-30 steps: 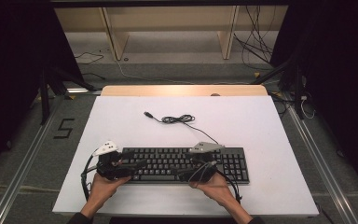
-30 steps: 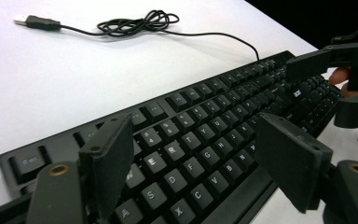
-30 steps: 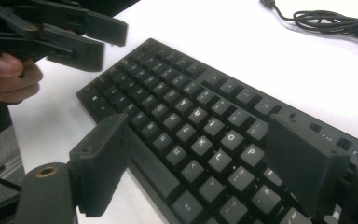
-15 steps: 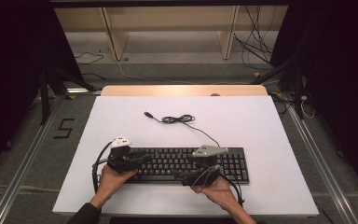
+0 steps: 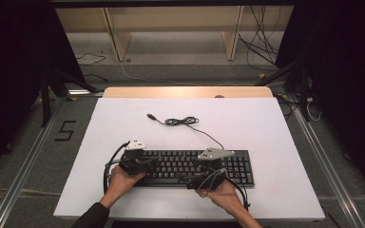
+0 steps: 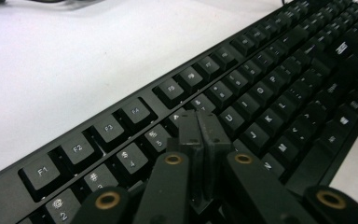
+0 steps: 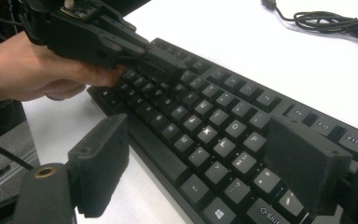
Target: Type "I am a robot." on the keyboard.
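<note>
Left claw poised to press keys
Left claw, just clenched empty, hovers over keyboard; right claw gapes released; pressing seems pending.

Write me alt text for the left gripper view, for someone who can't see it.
The left gripper, its two black jaws pressed together with nothing between them, points down at the number and letter rows of a black keyboard. The keyboard runs diagonally across a white table.

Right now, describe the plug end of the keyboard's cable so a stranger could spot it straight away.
Start at the white table and find the black keyboard near its front edge. Its cable runs up and left into a loose coil; the USB plug lies past that coil, the only loose end on the bare white surface.
</note>
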{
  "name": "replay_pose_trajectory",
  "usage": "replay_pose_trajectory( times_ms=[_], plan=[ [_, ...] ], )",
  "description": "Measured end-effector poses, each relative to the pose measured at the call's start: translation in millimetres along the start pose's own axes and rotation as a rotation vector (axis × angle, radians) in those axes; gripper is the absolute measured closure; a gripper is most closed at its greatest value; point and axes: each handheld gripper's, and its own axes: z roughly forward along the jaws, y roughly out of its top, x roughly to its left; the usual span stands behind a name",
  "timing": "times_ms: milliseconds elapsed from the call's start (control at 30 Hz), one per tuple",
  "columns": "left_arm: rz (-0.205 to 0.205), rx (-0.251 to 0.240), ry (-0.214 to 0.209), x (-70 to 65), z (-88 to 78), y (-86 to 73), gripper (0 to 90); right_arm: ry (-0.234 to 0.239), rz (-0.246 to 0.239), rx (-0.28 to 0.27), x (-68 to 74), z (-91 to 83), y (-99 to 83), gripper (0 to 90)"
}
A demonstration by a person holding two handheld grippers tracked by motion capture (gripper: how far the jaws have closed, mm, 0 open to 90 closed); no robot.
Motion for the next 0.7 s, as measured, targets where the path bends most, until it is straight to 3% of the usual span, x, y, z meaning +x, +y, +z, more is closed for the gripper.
replay_pose_trajectory(
  times_ms=[500,700],
  plan=[
    [0.004,0.036,0.011,1.8,6.2,-2.1,89.0,0.004,-0.003,0.001,1.3,0.2,0.1,22.8],
    [0.004,0.032,-0.004,2.3,8.0,-3.9,89.2,0.002,-0.002,-0.002,1.5,-0.4,0.4,22.9]
  ],
)
